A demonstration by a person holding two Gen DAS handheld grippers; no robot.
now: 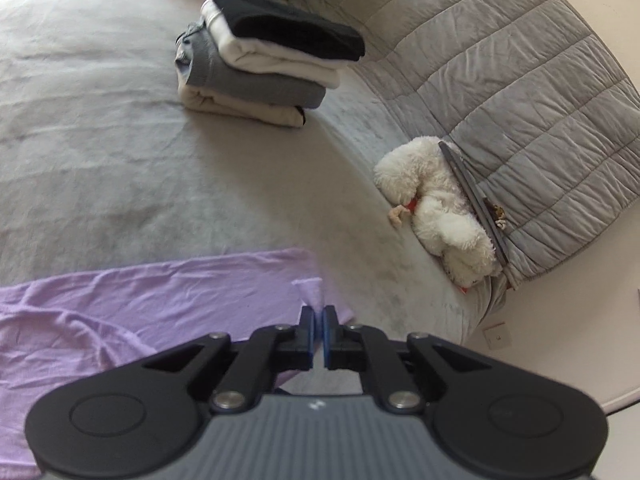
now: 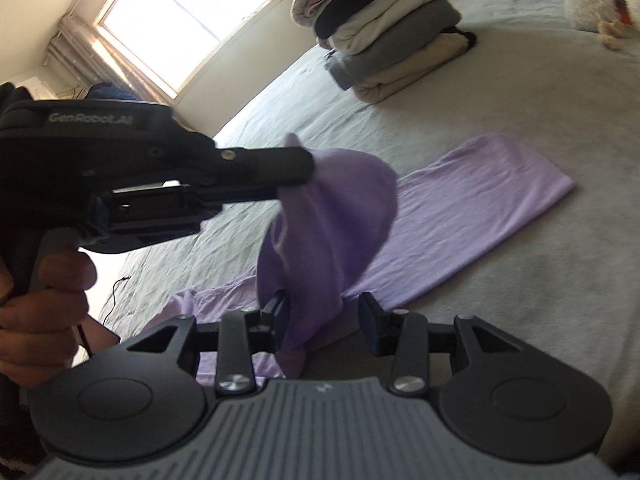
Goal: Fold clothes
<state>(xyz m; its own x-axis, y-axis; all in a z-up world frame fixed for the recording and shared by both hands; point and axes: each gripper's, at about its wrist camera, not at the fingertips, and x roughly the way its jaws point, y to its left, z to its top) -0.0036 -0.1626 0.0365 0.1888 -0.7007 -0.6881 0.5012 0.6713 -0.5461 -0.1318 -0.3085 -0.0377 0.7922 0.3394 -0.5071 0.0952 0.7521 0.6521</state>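
A lilac garment (image 1: 120, 312) lies spread on the grey bed sheet (image 1: 120, 152). My left gripper (image 1: 319, 316) is shut on a pinched corner of it, which pokes up past the blue pads. In the right wrist view the left gripper (image 2: 308, 168) holds that corner lifted, so the lilac garment (image 2: 460, 216) hangs in a cone down to the bed. My right gripper (image 2: 324, 320) is open, its fingers either side of the hanging fold, the left pad close against the cloth.
A stack of folded clothes (image 1: 260, 60), black on top, sits farther along the bed. A white plush toy (image 1: 436, 208) and a grey quilt (image 1: 520, 80) lie at the right edge. A hand (image 2: 44, 300) grips the left handle. A window (image 2: 180, 20) is behind.
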